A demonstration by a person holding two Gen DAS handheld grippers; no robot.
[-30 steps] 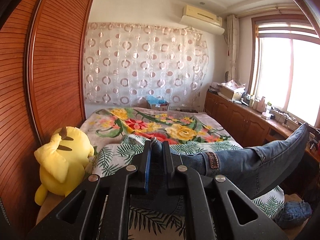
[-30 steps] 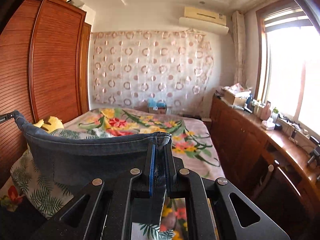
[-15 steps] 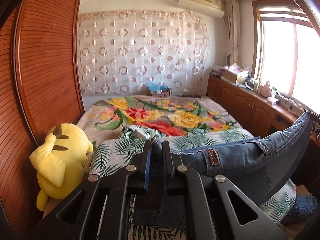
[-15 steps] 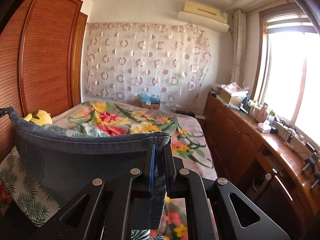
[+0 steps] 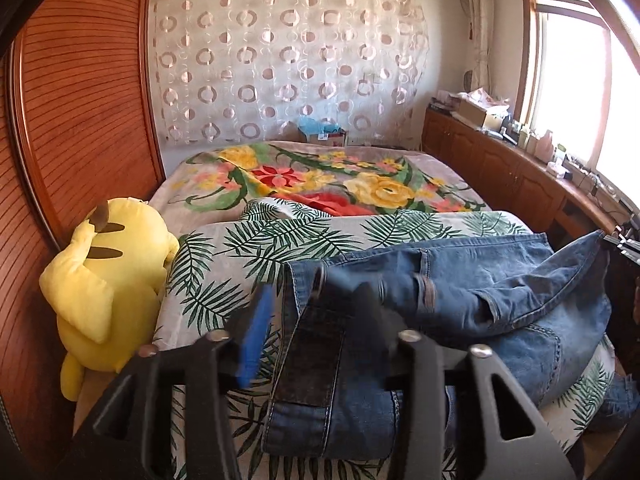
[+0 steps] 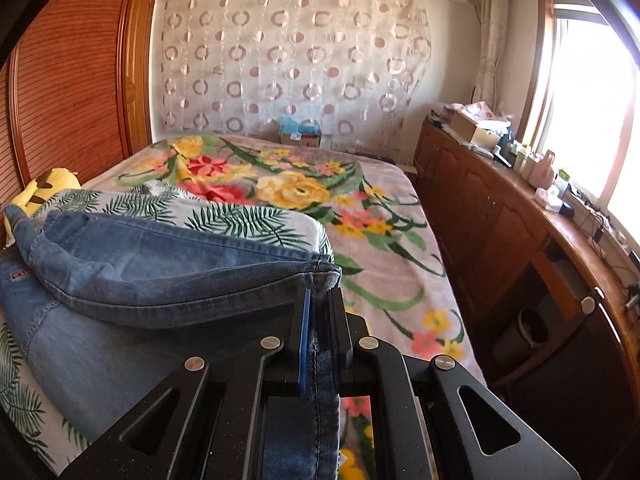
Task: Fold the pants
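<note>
Blue jeans (image 5: 460, 292) lie folded on the palm-leaf sheet (image 5: 248, 256) of the bed. In the left wrist view my left gripper (image 5: 314, 304) is blurred and its jaws are opening. The waistband corner lies between the fingers, and the pads stand apart from the cloth. In the right wrist view my right gripper (image 6: 320, 308) is shut on the other corner of the jeans (image 6: 160, 280), holding that edge slightly above the rest. The denim sags away to the left.
A yellow plush toy (image 5: 108, 280) sits left of the jeans against a wooden wardrobe (image 5: 80, 120). A floral blanket (image 6: 304, 192) covers the far bed. A wooden cabinet (image 6: 500, 220) with clutter runs along the right under the window.
Both grippers came down toward the bed and the stretched jeans settled onto the sheet. The left jaws, shut on the waistband before, have spread apart. The right grip is unchanged.
</note>
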